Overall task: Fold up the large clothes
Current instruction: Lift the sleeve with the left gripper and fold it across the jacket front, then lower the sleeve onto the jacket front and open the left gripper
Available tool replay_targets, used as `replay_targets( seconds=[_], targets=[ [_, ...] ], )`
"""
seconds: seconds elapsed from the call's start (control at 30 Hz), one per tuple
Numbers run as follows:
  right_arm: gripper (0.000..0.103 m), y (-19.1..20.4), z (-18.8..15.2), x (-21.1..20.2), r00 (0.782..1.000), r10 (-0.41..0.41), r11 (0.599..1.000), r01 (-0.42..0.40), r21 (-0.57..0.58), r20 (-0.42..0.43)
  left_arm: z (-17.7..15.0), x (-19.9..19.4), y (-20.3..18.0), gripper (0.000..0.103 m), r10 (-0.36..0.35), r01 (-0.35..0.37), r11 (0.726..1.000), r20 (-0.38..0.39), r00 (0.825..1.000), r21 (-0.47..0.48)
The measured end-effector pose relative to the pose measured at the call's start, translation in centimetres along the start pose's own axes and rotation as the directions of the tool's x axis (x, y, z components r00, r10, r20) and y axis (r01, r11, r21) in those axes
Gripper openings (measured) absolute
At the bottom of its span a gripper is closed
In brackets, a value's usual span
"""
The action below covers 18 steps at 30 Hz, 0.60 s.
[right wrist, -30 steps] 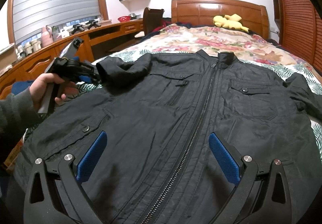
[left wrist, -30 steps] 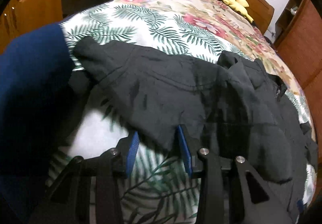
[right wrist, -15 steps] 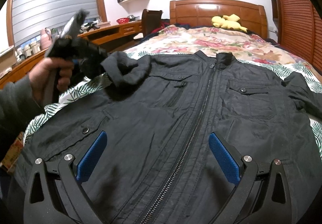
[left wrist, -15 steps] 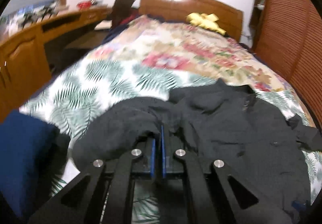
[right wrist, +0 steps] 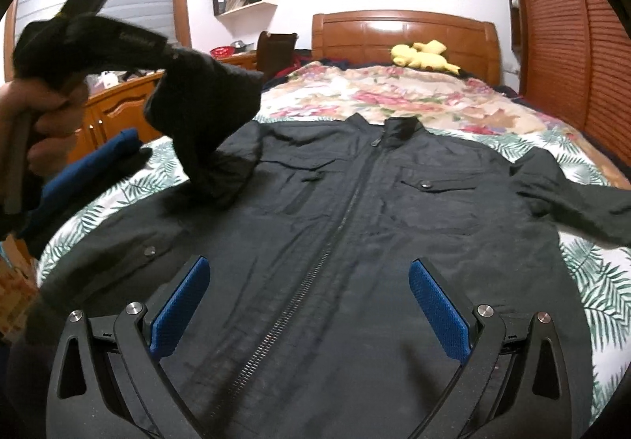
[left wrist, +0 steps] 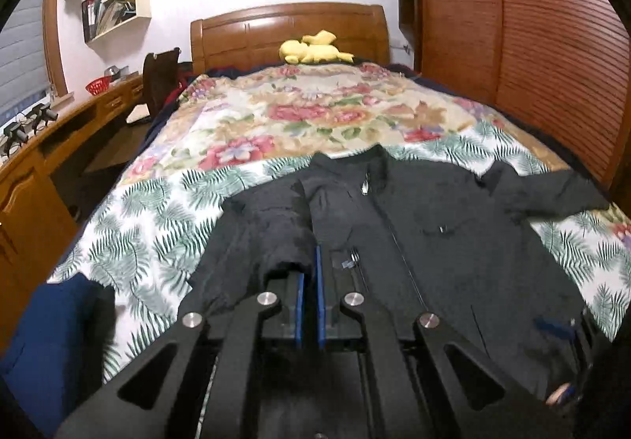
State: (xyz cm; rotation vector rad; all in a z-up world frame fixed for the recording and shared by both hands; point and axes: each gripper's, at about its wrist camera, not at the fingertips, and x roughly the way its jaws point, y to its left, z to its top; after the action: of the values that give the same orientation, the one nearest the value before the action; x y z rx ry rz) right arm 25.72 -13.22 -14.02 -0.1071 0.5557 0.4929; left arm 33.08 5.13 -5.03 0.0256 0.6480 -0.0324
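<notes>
Black jacket spread on the bed, one sleeve lifted.

The jacket (right wrist: 355,241) lies front-up on the bed (right wrist: 394,99), zipper running lengthwise, collar toward the headboard (right wrist: 402,32). The left gripper (left wrist: 309,273) pinches the sleeve (right wrist: 205,111), raised above the jacket's shoulder; the right gripper (right wrist: 311,305) hovers spread over the hem.

bed (right wrist: 493,111) under floral and fern-print covers, black jacket (right wrist: 355,226) spread flat, yellow plush toy (right wrist: 424,54) by headboard
</notes>
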Motion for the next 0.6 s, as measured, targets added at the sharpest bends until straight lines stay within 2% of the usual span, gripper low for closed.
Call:
replay_targets(
  seconds=[0.13, 0.23, 0.3, 0.37, 0.5, 0.6],
  targets=[
    [0.103, -0.8, -0.4, 0.9, 1.0, -0.003, 0.999, 0.004, 0.034, -0.025, -2.3, 1.1, -0.5, 0.002, -0.064, 0.06, 0.997, -0.082, 0.995, -0.047],
    [0.103, -1.2, -0.5, 1.7, 0.998, -0.002, 0.998, 0.006, 0.057, -0.057, -3.8, 1.2, -1.4, 0.005, -0.049, 0.047, 0.999, -0.096, 0.994, -0.022],
    [0.103, -1.3, -0.5, 1.8, 0.998, -0.006, 0.998, 0.01, 0.063, -0.059, -4.7, 0.8, -1.6, 0.008, -0.064, 0.062, 0.998, -0.096, 0.993, -0.023],
    [0.103, -1.1, -0.6, 1.9, 0.998, -0.016, 0.998, 0.019, 0.057, -0.058, -5.4, 0.2, -1.6, 0.014, -0.071, 0.069, 0.997, -0.083, 0.994, -0.03],
    [0.103, -0.5, -0.7, 2.0, 0.997, -0.046, 0.999, 0.048, 0.026, -0.06, -7.0, -2.1, -0.6, 0.028, -0.005, 0.004, 0.999, -0.018, 1.0, -0.044],
    [0.103, 0.1, -0.9, 2.4, 0.995, -0.074, 0.997, 0.074, -0.004, -0.073, -8.1, -4.1, 0.8, 0.035, -0.012, 0.014, 0.997, 0.027, 1.0, -0.082]
  ],
)
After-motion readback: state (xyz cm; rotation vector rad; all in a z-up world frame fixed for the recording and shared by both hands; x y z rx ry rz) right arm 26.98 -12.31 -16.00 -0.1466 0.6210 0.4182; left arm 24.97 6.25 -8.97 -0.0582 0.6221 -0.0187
